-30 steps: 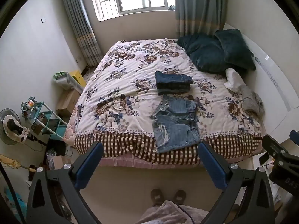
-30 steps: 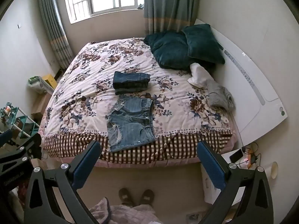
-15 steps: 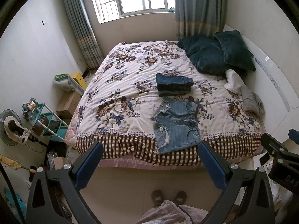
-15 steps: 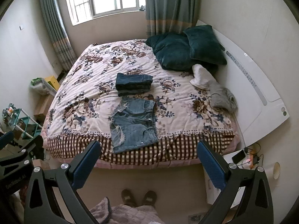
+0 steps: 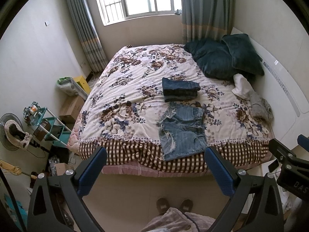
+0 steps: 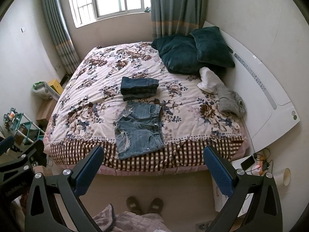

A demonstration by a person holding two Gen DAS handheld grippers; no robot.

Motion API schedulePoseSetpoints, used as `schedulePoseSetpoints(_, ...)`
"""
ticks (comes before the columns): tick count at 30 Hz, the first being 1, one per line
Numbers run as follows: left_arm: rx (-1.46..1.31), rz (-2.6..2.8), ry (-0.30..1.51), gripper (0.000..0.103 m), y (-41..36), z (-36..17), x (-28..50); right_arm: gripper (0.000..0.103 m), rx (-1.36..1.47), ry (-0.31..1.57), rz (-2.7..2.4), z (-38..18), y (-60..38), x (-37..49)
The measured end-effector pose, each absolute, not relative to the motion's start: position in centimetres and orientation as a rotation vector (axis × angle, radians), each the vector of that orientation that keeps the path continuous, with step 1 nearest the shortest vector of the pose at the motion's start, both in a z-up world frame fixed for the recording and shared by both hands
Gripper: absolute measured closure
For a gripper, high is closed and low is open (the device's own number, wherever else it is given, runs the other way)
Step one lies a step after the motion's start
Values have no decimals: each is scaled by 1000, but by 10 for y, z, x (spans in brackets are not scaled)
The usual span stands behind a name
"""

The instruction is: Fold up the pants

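Note:
Light blue denim shorts [image 5: 182, 131] lie flat and unfolded near the foot edge of the bed; they also show in the right wrist view [image 6: 140, 128]. A folded pile of dark jeans [image 5: 180, 89] sits just behind them, also in the right wrist view [image 6: 139, 88]. My left gripper [image 5: 155, 169] is open and empty, held high above the floor in front of the bed. My right gripper [image 6: 154, 167] is open and empty at the same height, well short of the shorts.
The bed [image 5: 119, 89] has a floral quilt, two dark green pillows [image 5: 222, 60] and white and grey clothes [image 5: 251, 98] by the headboard. A teal rack [image 5: 48, 123], fan and boxes stand left. A nightstand with phone [image 6: 249, 163] is right. My slippered feet [image 6: 143, 205] stand below.
Both grippers have moved back and up slightly from the bed, so the bed sits a little lower and farther in view. Jaws stay open. The clothes have not moved.

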State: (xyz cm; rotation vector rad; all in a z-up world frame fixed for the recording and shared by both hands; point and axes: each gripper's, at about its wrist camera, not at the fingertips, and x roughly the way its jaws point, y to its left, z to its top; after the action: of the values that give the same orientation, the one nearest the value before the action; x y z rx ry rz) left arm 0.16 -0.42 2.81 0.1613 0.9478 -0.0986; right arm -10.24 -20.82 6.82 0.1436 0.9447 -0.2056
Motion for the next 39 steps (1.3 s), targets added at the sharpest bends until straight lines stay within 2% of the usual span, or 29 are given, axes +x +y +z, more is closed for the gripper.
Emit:
schedulePoseSetpoints(9, 158, -99, 945, 0, -3, 26, -1, 0, 143, 948, -202, 69, -208, -105)
schedulePoseSetpoints(12, 161, -101, 949, 0, -8, 46, 13, 0, 144, 947, -201, 68, -208, -105)
schedulePoseSetpoints(18, 160, -98, 947, 0, -9, 52, 17, 0, 147, 947, -200, 68, -208, -105)
schedulePoseSetpoints(39, 157, -98, 941, 0, -6, 51, 13, 0, 148, 949, -198, 67, -206, -105)
